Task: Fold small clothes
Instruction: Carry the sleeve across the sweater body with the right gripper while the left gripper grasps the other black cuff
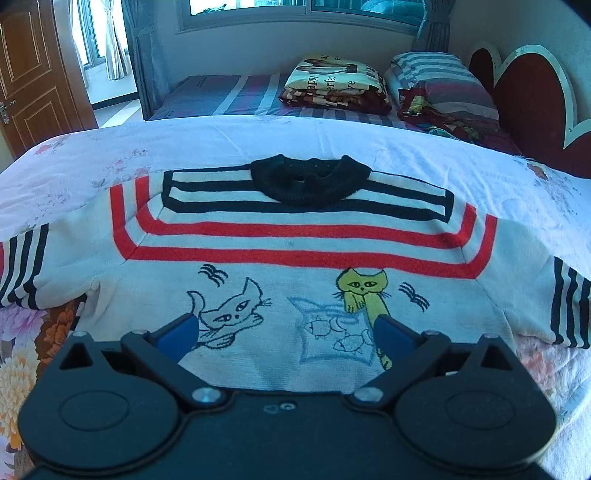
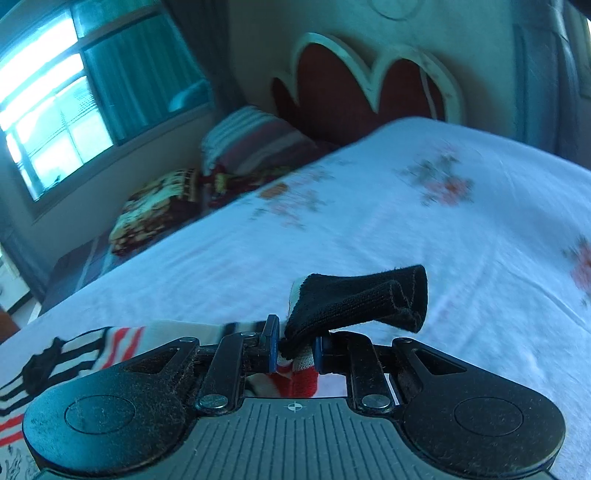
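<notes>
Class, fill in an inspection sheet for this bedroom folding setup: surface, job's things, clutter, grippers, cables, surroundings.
Surface: bed with white floral cover, lightly wrinkled.
Job's things: sweater lying flat, front up, collar away from the left wrist camera, sleeves spread to both sides; black cuff lifted off the cover.
Clutter: folded blankets and striped pillow at the far side of the bed.
Grippers: left gripper open above the sweater's lower front; right gripper shut on the cuff.
Cables: nothing seen.
Surroundings: window, curtains, wooden door, red heart-shaped headboard.
</notes>
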{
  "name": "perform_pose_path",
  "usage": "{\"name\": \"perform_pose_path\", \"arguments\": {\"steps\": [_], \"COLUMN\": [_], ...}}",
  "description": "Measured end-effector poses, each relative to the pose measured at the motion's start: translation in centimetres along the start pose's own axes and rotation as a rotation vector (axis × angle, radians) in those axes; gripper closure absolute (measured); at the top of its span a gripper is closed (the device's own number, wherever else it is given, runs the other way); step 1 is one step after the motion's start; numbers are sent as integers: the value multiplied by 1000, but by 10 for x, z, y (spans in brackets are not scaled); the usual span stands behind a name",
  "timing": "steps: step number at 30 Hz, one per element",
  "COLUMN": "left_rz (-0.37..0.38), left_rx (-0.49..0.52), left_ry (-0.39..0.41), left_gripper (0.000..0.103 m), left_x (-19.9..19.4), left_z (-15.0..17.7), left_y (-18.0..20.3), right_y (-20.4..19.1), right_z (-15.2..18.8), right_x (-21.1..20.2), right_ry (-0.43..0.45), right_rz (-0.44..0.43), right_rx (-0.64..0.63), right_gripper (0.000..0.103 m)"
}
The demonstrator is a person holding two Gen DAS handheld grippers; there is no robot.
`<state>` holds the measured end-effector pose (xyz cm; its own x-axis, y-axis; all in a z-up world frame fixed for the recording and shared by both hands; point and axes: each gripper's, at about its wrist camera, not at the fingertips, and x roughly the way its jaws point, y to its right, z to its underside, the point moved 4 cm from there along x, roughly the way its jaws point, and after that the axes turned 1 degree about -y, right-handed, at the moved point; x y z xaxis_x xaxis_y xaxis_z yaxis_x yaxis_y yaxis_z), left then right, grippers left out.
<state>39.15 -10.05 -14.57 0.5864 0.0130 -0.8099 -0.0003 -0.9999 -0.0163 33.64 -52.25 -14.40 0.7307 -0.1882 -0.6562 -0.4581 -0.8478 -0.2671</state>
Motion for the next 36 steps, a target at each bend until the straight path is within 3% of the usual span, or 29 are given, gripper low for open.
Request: {"name": "perform_pose_path", "arguments": {"steps": [9, 16, 22, 24, 26, 27, 32, 36], "left_rz": [14, 41, 133, 185, 227, 254, 421, 516], "left_rx": [-50, -66, -78, -91, -109, -125, -210, -245], "left_ry": [14, 23, -9, -23, -43, -61, -162, -203], "left_gripper": [3, 3, 3, 3, 3, 3, 3, 4], "left_x": [-2, 9, 21, 24, 27, 30, 46, 60], "left_z": [-10, -13, -14, -15, -16, -16, -15, -10], "left_y": [-42, -85, -105, -106, -104, -103, -86, -62], "right_y": [-135, -235, -278, -283, -287, -287, -277, -245], "right_z": [25, 91, 145, 155, 159, 161, 158, 147], "right_x": [10, 36, 58, 62, 63, 59, 33, 9], "right_ry": [-43, -128, -244, -264, -284, -288, -214, -158], "right_rz": [-193, -274, -291, -288, -311, -334, -344, -276], "right_rx": [-181, -314, -344, -343, -351, -348, -365, -351], "right_gripper": [87, 96, 96, 84, 40, 32, 30, 30]}}
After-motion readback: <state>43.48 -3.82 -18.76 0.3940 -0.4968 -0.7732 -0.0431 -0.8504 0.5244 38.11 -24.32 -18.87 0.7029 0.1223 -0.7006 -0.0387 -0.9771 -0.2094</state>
